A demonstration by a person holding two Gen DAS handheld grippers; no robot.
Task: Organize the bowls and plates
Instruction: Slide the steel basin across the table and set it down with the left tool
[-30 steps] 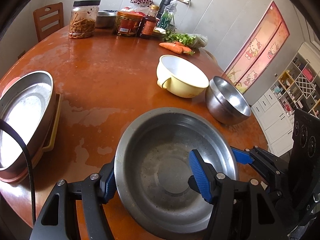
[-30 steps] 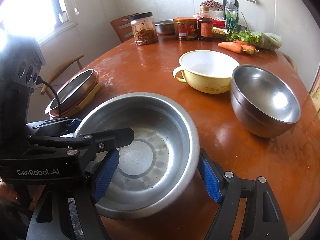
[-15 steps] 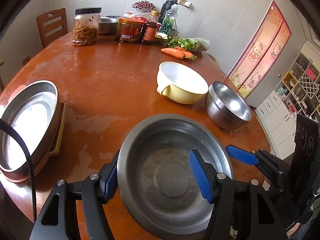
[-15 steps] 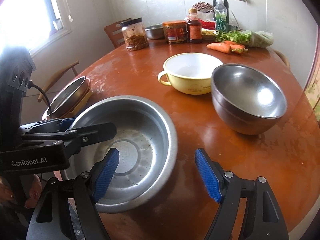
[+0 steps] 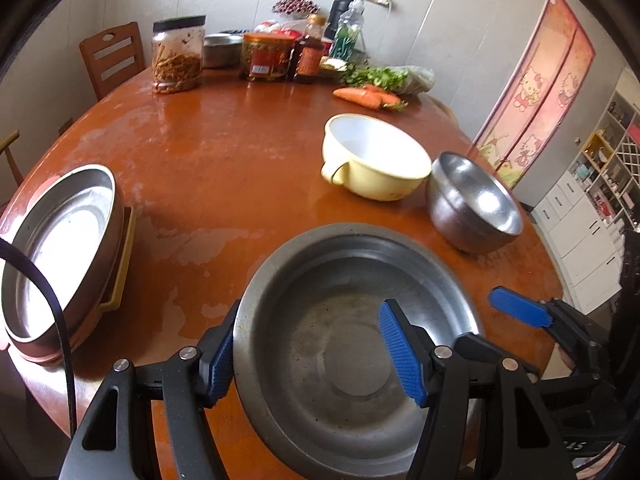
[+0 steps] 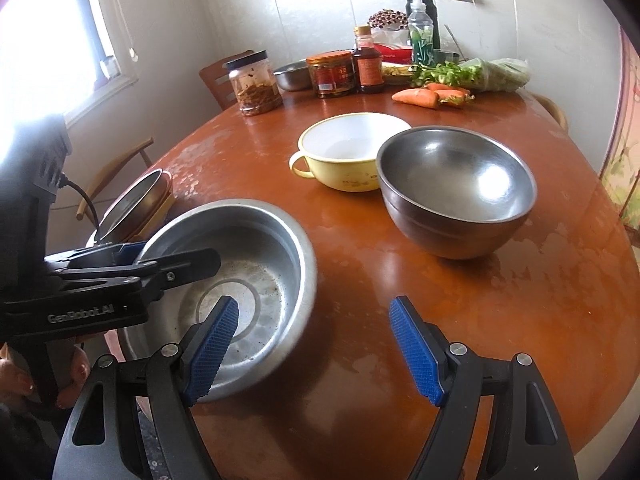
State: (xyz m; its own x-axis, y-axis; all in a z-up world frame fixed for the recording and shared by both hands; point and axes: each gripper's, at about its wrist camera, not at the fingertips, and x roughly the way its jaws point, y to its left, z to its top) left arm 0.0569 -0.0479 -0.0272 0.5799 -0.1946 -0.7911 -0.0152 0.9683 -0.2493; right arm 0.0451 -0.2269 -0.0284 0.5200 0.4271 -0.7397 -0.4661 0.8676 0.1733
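Two tools are in my hands, and the change is on my right; a second ago the right tool (image 6: 312,350) straddled the near rim of the wide steel basin (image 6: 240,280), and now it has slid off to the right, so its blue pads stand apart over bare table (image 6: 500,300) with nothing between them; only its left pad overlaps the basin's edge in the view. My left tool (image 5: 316,360) has barely shifted; one pad sits against the outside of the basin's left wall and the other hangs inside the bowl, well clear of the metal, so I read it as open around the rim, not clamped. The basin rests on the near edge of the table; beyond it stand the deep steel bowl (image 6: 456,188) and the yellow handled bowl (image 6: 348,156), just beside each other; the stacked pans (image 5: 60,252) wait at far left. My guess: the right hand is heading for the deep bowl, leaving the basin to the left.
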